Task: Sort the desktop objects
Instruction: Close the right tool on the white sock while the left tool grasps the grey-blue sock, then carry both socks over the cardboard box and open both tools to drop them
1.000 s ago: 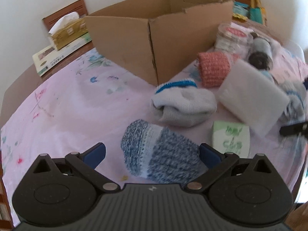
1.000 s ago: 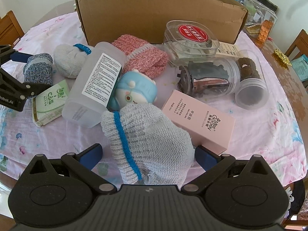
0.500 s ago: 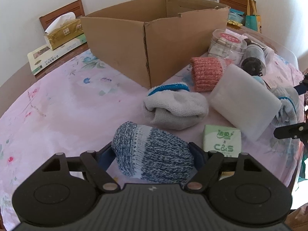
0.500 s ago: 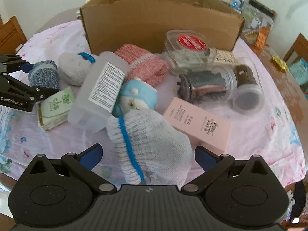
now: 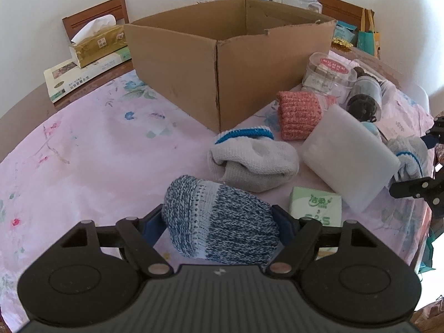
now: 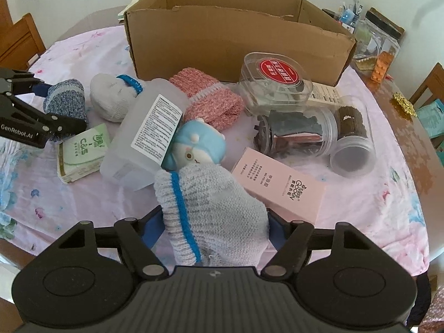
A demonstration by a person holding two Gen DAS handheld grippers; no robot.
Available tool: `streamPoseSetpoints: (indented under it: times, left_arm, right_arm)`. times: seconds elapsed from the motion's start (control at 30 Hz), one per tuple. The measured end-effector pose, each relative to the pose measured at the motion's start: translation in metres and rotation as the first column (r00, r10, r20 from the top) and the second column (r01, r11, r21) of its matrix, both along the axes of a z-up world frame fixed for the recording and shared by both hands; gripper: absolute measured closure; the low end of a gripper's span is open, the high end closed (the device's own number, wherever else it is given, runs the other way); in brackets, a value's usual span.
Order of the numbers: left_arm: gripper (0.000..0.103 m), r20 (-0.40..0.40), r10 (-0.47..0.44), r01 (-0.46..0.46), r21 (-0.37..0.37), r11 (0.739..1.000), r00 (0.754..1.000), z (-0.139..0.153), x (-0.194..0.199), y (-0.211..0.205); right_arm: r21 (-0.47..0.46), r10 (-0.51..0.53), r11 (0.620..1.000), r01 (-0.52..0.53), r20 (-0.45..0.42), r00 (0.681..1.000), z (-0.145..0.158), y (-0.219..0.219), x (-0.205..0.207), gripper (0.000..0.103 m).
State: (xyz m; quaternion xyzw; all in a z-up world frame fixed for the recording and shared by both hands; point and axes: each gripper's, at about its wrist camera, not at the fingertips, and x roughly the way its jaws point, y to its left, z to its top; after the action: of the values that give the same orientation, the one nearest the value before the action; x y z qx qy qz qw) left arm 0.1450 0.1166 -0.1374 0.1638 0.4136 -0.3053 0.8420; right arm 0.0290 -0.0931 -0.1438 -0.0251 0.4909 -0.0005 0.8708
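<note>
Left wrist view
Left hand-held gripper: bottom centre of the frame; its blue pads press both sides of the blue-and-white marled sock, which fills the gap between them.
Sock's place: lower centre, low over the pink floral tabletop.
Just beyond it: a rolled grey sock with a blue band, and to the right a green tissue pack.
Right of frame: a frosted plastic container lying on its side, with the pink knitted sock behind it.
Upper centre: an open cardboard box; the grey roll lies between the held sock and the box's near corner.
Upper left: a tissue box on a flat book.
Far right edge: black parts of the other gripper.

Right wrist view
Right hand-held gripper: bottom centre; closed onto a light grey sock with a blue stripe, pads touching both its sides.
Touching the sock's far end: a blue plush toy; the pink carton lies just right.
Centre left: the frosted container leans against the plush.
Right of centre: clear jars on their sides, crowding the space before the cardboard box.
Left edge: the left hand-held gripper around the marled sock.
</note>
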Motion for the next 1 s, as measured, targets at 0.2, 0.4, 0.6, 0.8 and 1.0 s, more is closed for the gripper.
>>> streamPoseSetpoints:
  times: [0.2,0.4,0.6,0.8,1.0]
  left_arm:
    - [0.025,0.004,0.006,-0.006,-0.022,1.000,1.000,0.011,-0.002,0.002]
    - [0.025,0.013,0.009,-0.009,-0.037,0.999,1.000,0.027,-0.006,0.001]
    - [0.025,0.021,0.012,-0.011,-0.051,0.999,1.000,0.049,-0.013,-0.004]
    - [0.025,0.024,0.024,-0.022,-0.076,0.997,0.999,0.070,-0.017,-0.013]
    - [0.025,0.047,0.070,-0.065,-0.095,0.993,0.996,0.091,-0.012,-0.032]
  right_arm:
    - [0.002,0.023,1.000,-0.023,0.014,1.000,0.015,-0.003,-0.006,0.025]
    - [-0.008,0.046,0.999,-0.046,0.040,0.998,0.034,-0.005,-0.008,0.025]
    - [-0.012,0.061,0.998,-0.061,0.080,0.995,0.059,-0.013,-0.004,0.025]
    - [-0.012,0.110,0.994,-0.109,0.116,0.987,0.078,-0.024,0.009,0.025]
    - [-0.035,0.203,0.979,-0.200,0.150,0.968,0.093,-0.038,0.034,0.025]
